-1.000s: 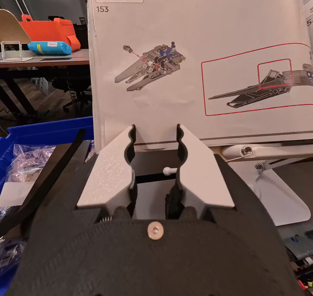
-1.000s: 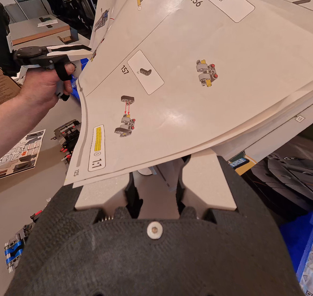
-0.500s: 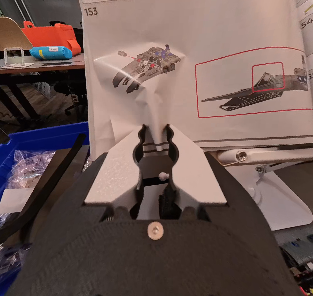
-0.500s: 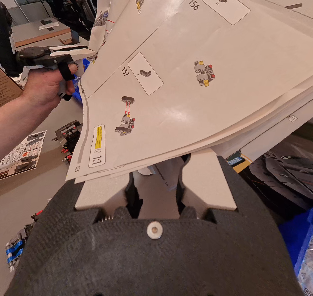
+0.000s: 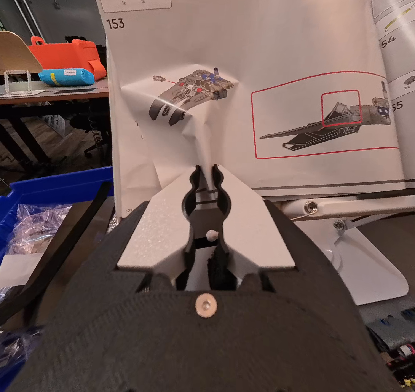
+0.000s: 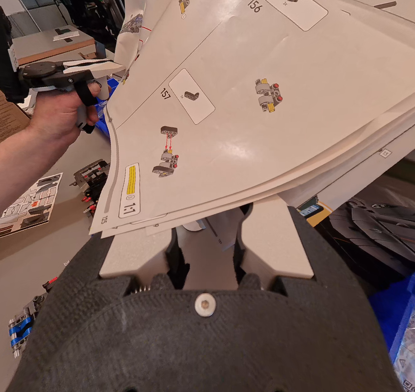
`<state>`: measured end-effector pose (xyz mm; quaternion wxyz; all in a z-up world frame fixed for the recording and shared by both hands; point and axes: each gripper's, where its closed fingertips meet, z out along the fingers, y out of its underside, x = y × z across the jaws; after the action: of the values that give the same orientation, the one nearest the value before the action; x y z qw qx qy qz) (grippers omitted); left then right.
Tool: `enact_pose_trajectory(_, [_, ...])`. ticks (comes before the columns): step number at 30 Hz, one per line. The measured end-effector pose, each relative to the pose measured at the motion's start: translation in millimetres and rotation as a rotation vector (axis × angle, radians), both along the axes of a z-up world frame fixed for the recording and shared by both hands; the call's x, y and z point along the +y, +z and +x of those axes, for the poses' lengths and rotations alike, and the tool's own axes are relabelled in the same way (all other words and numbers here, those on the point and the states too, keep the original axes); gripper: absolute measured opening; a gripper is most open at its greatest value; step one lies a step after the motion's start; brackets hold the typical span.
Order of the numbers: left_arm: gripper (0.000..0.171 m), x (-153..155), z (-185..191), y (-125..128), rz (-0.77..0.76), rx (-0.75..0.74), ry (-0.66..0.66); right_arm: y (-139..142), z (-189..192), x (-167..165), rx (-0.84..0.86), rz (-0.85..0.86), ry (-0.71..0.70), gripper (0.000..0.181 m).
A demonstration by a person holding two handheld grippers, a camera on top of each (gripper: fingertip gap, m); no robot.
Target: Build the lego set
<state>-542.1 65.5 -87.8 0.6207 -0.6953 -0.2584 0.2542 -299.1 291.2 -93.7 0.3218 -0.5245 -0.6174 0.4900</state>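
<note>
The instruction booklet [image 5: 269,55] stands open on a white stand [image 5: 359,257]. My left gripper [image 5: 206,168] is shut on the lower edge of its left page, which is creased and puckered above the fingertips. In the right wrist view the same left gripper [image 6: 116,65] shows at the far left, held by a hand [image 6: 56,116]. My right gripper [image 6: 208,230] is open under a sheaf of lifted booklet pages [image 6: 247,123]; the pages hide its fingertips. A partly built black and grey lego assembly [image 6: 92,179] lies on the table beside the pages.
A blue bin [image 5: 56,183] with bagged parts is at the left. A sticker sheet [image 6: 29,201] and a small grey and blue sub-assembly [image 6: 20,331] lie on the table. Large black lego panels [image 6: 370,224] are at the right. An orange bag [image 5: 67,53] sits on a far table.
My left gripper has gone from open to shut on the page's lower edge, and the page has crumpled. The right gripper has barely moved under the lifted pages.
</note>
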Motion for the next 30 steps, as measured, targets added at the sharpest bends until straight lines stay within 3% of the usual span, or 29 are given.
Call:
enact_pose_trajectory(10, [0.003,1,10,11,0.043,0.036,-0.022,1,1,-2,0.001,0.005,-0.002,0.054])
enact_pose_trajectory(15, [0.0,9,41,41,0.107,0.098,-0.091,0,3,-3,0.002,0.003,-0.002,0.054])
enact_pose_trajectory(21, [0.0,72,149,89,0.071,0.31,-0.286,0,4,-3,0.006,-0.006,-0.003,0.054])
enact_pose_trajectory(25, [0.012,130,269,81,-0.096,0.508,-0.576,2,3,-5,0.009,-0.008,0.003,0.054])
enact_pose_trajectory(27, [0.012,127,329,78,-0.114,0.735,-0.715,4,3,-6,0.014,-0.007,0.008,0.054])
enact_pose_trajectory(29, [0.012,107,355,83,-0.08,0.893,-0.716,5,3,-6,0.018,-0.003,0.011,0.054])
enact_pose_trajectory(30, [0.011,94,354,89,-0.051,0.893,-0.692,6,4,-6,0.02,-0.004,0.013,0.054])
